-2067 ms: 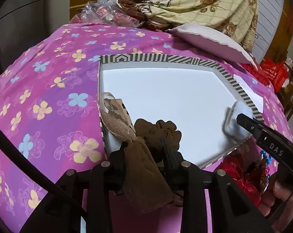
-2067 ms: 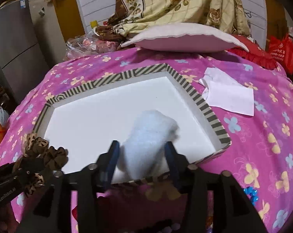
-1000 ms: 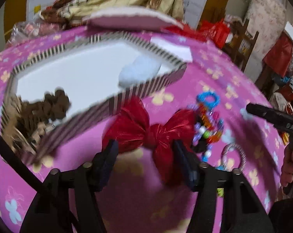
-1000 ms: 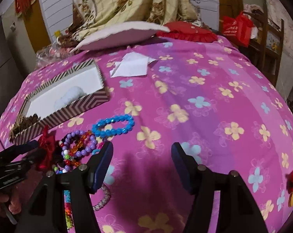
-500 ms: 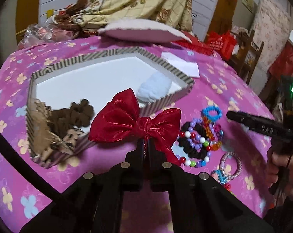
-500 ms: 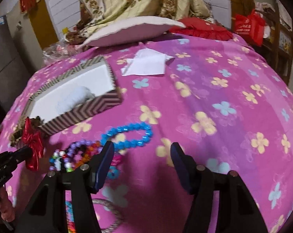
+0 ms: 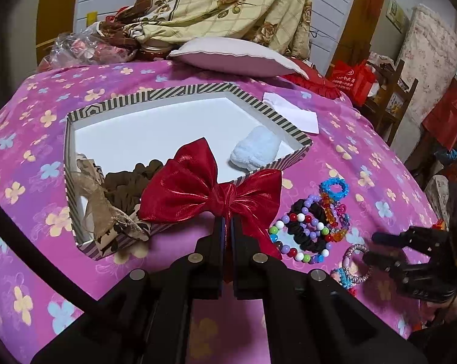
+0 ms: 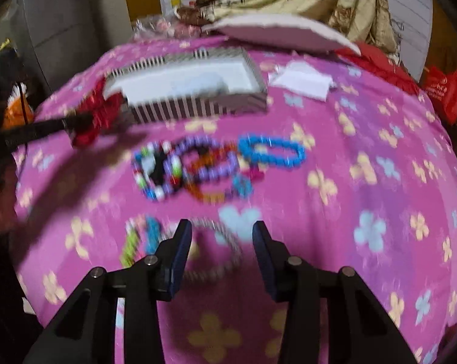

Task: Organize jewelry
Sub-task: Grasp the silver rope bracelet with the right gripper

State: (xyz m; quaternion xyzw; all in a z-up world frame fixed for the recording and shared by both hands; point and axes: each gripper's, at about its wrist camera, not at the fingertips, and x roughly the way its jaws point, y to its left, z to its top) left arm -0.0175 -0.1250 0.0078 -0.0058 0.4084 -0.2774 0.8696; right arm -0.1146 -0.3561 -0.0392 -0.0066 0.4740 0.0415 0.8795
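Since a second ago we have clamped our left gripper (image 7: 227,221) on the red bow (image 7: 210,186), which then lay on the pink flowered bedspread (image 7: 31,115) between wide-spread fingers; now it is lifted in front of the striped box (image 7: 179,91), pinched at its knot with the wings fanned out above the fingertips and one tail hanging down the right side. Our right gripper (image 8: 221,227) has swung from bare bedspread toward the jewelry, and its jaws are closing at a middling width. Between them, in a blurred view, lies the sparkly pink ring-shaped bracelet (image 8: 219,248); the pads are not pressing it yet. From the left wrist view the same bracelet (image 7: 357,262) sits just under the right gripper's fingertips (image 7: 380,238). A little beyond it lies the heap of coloured bead bracelets (image 7: 307,230) tangled with a black scrunchie (image 7: 308,241), and the blue bead bracelet (image 7: 334,186) at the far edge of that heap. Inside the box we see a brown scrunchie (image 7: 131,182) and a tan leopard-print bow (image 7: 104,212) at the near left corner, and a pale blue fluffy piece (image 7: 255,148) by the right wall
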